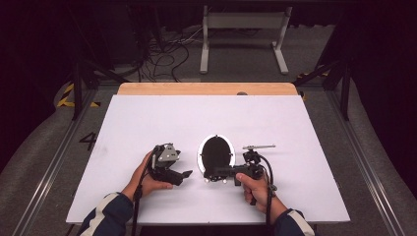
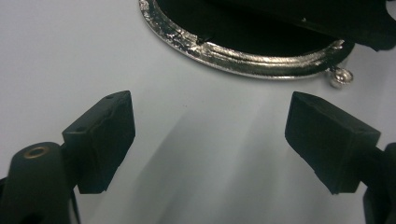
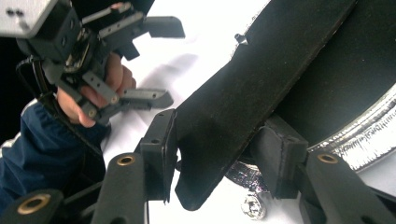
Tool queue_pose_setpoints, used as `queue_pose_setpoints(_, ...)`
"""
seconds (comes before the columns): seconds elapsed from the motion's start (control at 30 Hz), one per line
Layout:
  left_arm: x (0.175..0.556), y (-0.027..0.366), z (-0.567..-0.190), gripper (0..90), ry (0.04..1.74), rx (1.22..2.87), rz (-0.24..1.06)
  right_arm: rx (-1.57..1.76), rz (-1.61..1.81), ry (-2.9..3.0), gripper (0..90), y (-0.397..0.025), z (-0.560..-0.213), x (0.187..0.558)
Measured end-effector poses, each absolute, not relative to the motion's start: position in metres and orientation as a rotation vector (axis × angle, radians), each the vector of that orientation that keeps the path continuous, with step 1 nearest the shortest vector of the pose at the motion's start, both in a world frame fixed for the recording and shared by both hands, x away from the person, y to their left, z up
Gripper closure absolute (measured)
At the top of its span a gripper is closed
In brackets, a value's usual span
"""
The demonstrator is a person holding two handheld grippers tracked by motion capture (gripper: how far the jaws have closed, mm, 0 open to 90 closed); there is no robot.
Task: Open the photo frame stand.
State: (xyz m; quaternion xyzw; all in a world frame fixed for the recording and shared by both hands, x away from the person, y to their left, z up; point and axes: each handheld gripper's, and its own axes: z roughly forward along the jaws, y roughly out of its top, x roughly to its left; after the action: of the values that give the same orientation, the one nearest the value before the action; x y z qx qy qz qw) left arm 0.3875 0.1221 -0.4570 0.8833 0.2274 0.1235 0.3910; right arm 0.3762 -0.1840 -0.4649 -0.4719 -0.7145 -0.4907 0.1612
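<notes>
Black strap [image 3: 243, 93] right up close, pinched in the right gripper [image 3: 217, 154] at the purse [image 1: 215, 153] near mid-table [image 1: 147, 118]. Left gripper [image 2: 210, 135] gapes just beside, holding nothing. Only its view shows the silver frame [image 2: 243, 58]'s clasp; the purse's far side is cropped there.

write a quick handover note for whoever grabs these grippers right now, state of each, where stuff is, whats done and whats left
Left gripper: open, holding nothing, resting low on the white table to the left of the purse, jaws pointing at it.
Right gripper: shut on the black flap of the purse, at its near edge.
Coin purse: black, with a silver oval frame, lying at mid-table; a small ball clasp sits at the rim. A small metal tool lies to its right.
Done: the flap is gripped.
Left: the purse probably still needs opening or closing; the left gripper could steady the frame.
</notes>
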Motion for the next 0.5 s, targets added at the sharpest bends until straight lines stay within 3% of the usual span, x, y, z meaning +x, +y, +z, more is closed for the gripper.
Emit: queue_pose_setpoints(0.5, 0.411, 0.112, -0.456, 17.5, 0.638, 2.150, 0.156, -1.228, -1.437, -2.186, 55.7, -0.183, -0.464, 0.375)
